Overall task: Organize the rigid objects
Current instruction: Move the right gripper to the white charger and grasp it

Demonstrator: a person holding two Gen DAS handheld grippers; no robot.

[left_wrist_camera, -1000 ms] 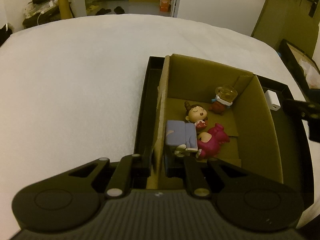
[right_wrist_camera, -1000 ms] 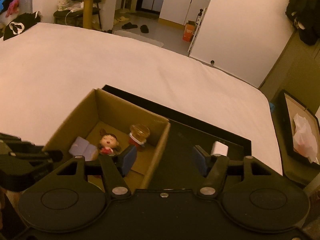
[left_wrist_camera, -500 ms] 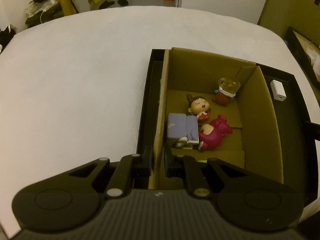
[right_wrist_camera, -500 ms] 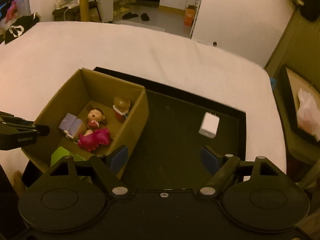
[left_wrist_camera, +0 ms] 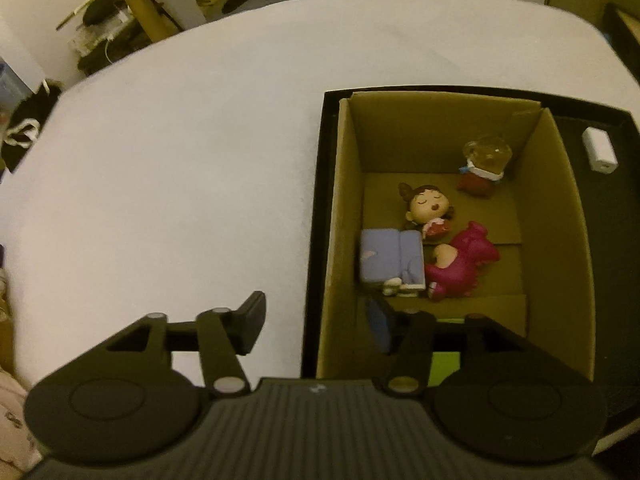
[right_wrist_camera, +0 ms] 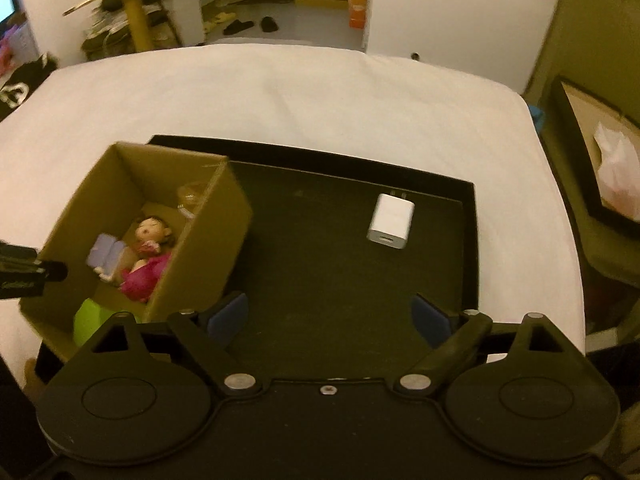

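Note:
A cardboard box stands in the left part of a black tray on a white bed. Inside lie a doll with a round head, a lilac book figure, a pink toy, a small jar-headed figure and a green object. A white charger lies on the tray to the right of the box. My left gripper is open, its fingers either side of the box's left wall. My right gripper is open and empty over the tray, nearer than the charger.
The white bed spreads left and beyond the tray. A black box with white tissue sits off the bed's right side. A yellow table and shoes are on the floor beyond.
My left gripper has opened from its grip on the box's left wall. My right gripper has drawn back and turned, so the charger is now ahead of it.

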